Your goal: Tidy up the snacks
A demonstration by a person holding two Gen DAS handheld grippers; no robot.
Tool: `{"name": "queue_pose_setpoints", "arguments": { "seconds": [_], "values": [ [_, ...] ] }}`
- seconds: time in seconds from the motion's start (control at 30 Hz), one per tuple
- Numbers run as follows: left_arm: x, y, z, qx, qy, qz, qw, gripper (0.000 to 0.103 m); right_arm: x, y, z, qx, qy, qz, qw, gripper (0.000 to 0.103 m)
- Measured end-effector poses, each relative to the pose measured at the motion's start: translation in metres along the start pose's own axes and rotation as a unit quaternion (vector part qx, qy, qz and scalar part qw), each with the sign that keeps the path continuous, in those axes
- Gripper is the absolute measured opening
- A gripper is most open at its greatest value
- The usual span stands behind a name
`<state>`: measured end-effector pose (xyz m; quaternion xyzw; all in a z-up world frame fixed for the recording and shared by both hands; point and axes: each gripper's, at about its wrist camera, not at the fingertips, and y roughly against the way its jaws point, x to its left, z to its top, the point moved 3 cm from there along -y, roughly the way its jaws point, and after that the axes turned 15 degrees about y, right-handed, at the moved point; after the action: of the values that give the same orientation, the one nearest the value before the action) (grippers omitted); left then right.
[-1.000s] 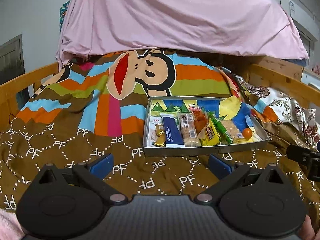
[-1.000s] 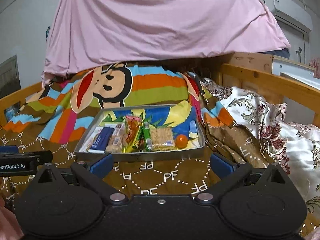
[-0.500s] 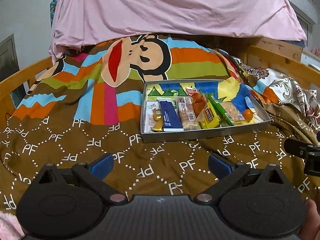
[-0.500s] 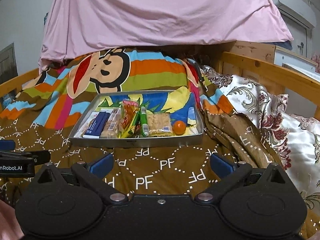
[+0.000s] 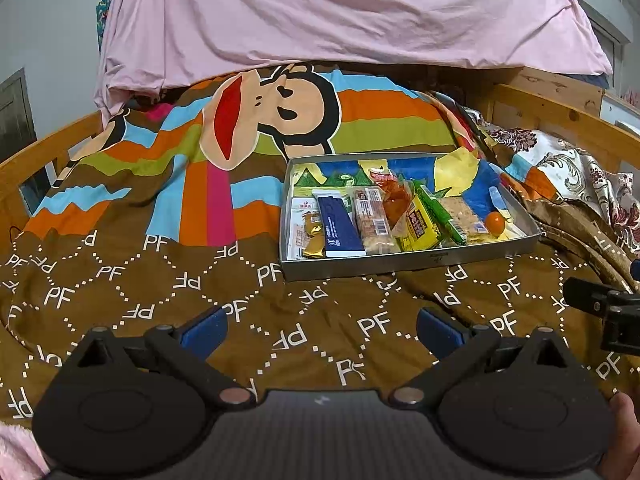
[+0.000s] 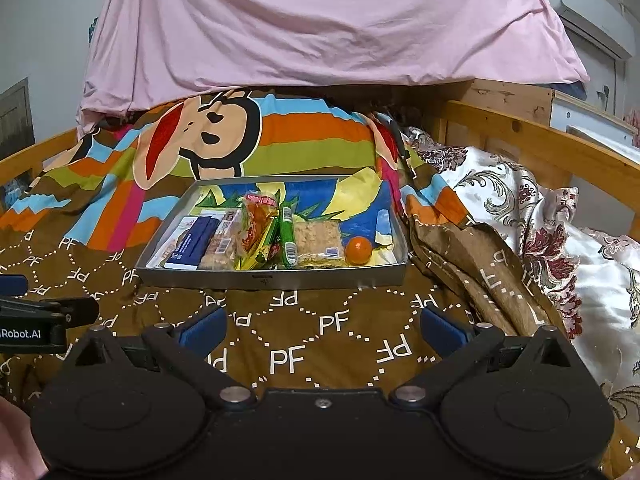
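Note:
A shallow metal tray rests on a bed and holds several snacks in a row. Among them are a dark blue bar, a yellow packet, a green stick, a cracker pack and a small orange ball. My left gripper stands open over the blanket, short of the tray's front wall. My right gripper is open too, equally short of the tray. Neither holds anything.
A brown "PF" blanket with a cartoon monkey print covers the bed. Wooden rails run along both sides. A floral quilt is bunched at the right. A pink sheet hangs at the back.
Both grippers have pulled back and risen a little, so the tray sits slightly farther off and higher in each view. Their fingers have stayed open.

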<state>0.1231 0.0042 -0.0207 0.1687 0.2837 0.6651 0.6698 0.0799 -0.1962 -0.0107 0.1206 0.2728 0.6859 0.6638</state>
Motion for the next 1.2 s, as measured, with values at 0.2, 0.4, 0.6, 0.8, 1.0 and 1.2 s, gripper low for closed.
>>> {"name": "queue_pose_setpoints", "arguments": {
  "seconds": [0.2,0.4,0.6,0.8,1.0,1.2],
  "values": [
    [-0.0002,0.0002,-0.0001,0.000,0.000,0.000,1.0000,0.103,0.0005,-0.0007,-0.0006,0.002,0.002,0.000,1.000,0.102],
    [0.0000,0.0001,-0.0005,0.001,-0.001,0.001,1.0000,0.103,-0.0002,-0.0008,-0.0006,0.002,0.001,-0.001,1.000,0.102],
    [-0.0003,0.0002,-0.0006,0.001,-0.001,0.001,1.0000,0.103,-0.0003,-0.0011,-0.0008,0.003,0.001,-0.001,1.000,0.102],
    [-0.0001,0.0003,-0.0008,0.002,-0.002,0.001,1.0000,0.103,-0.0004,-0.0013,-0.0012,0.004,0.002,0.000,1.000,0.102],
    [0.0013,-0.0003,-0.0025,0.003,-0.003,0.002,1.0000,0.103,0.0000,-0.0027,-0.0021,0.006,0.003,0.000,1.000,0.102],
    [0.0016,-0.0004,-0.0028,0.004,-0.004,0.002,1.0000,0.103,0.0002,-0.0028,-0.0019,0.007,0.004,0.000,1.000,0.102]
  ]
}}
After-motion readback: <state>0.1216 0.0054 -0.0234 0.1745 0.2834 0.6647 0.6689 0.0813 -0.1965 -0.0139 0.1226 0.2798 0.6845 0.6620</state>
